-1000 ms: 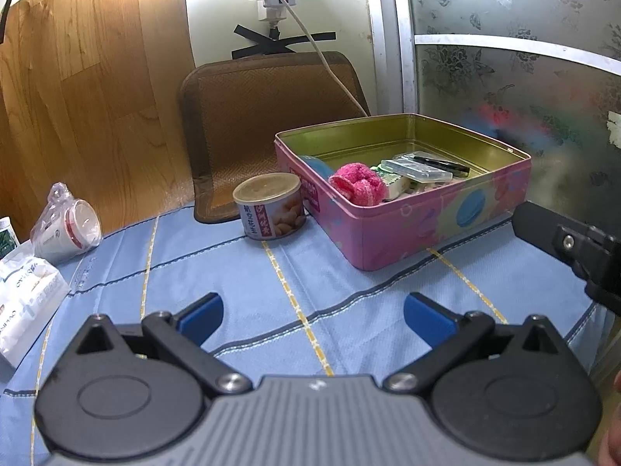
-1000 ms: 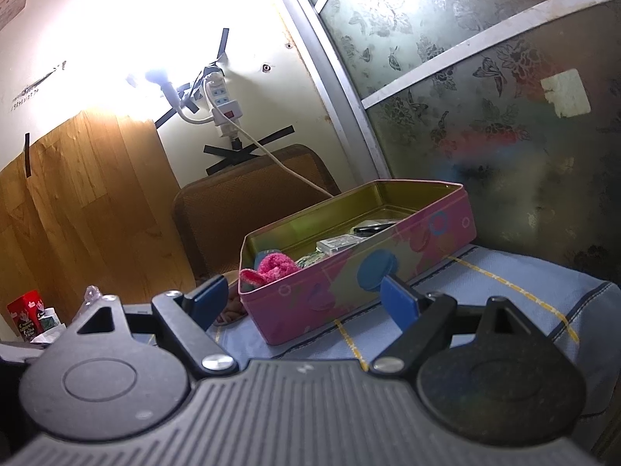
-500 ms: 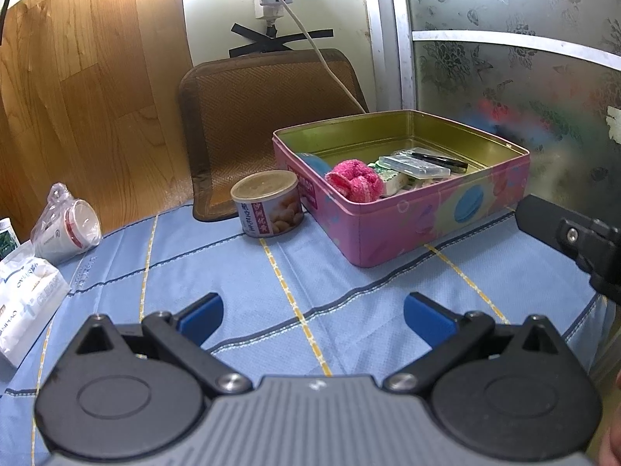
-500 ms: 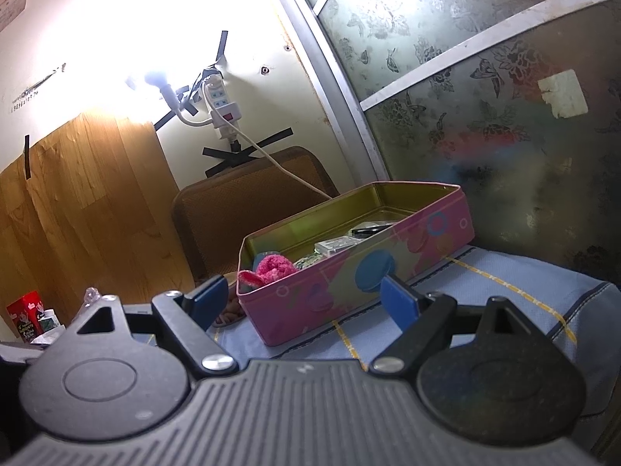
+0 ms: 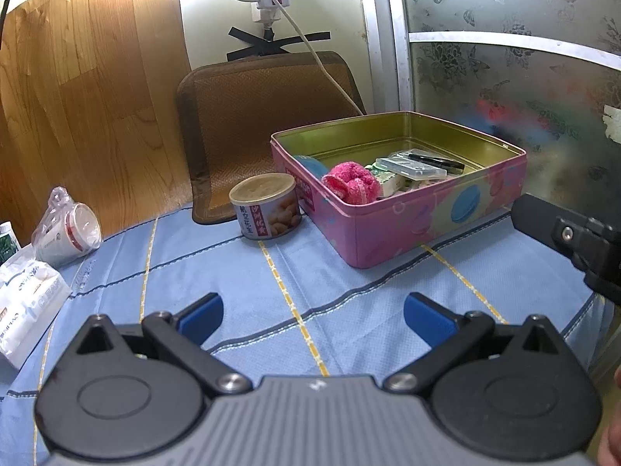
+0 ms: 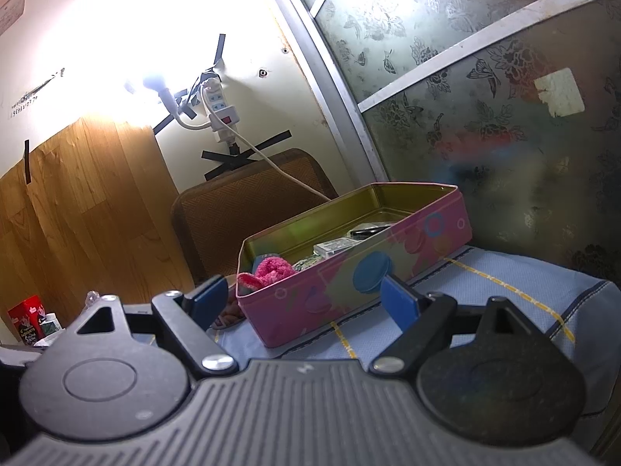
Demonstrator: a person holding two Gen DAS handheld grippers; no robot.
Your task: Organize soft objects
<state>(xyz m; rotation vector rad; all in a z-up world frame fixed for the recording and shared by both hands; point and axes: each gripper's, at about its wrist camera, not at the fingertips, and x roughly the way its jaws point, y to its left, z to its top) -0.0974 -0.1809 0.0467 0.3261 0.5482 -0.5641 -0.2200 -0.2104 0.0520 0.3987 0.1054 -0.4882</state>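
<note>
A pink tin box (image 5: pixel 419 229) stands open on the blue tablecloth (image 5: pixel 233 272); it also shows in the right wrist view (image 6: pixel 349 283). A fluffy pink soft object (image 5: pixel 351 183) lies in its near left corner, seen also from the right wrist (image 6: pixel 271 268). Beside it in the box are a clear plastic case (image 5: pixel 411 166) and a black pen (image 5: pixel 434 160). My left gripper (image 5: pixel 312 316) is open and empty, low over the cloth in front of the box. My right gripper (image 6: pixel 304 301) is open and empty, short of the box's near side.
A round food can (image 5: pixel 266 206) stands left of the box. A wrapped paper cup (image 5: pixel 68 233) and white packets (image 5: pixel 27 303) lie at the left. A brown mat (image 5: pixel 264 124) leans on the wall behind. Frosted glass door (image 5: pixel 524 77) borders the right.
Both grippers have drawn back slightly from the box; the view has barely shifted. Nothing was picked up or released.
</note>
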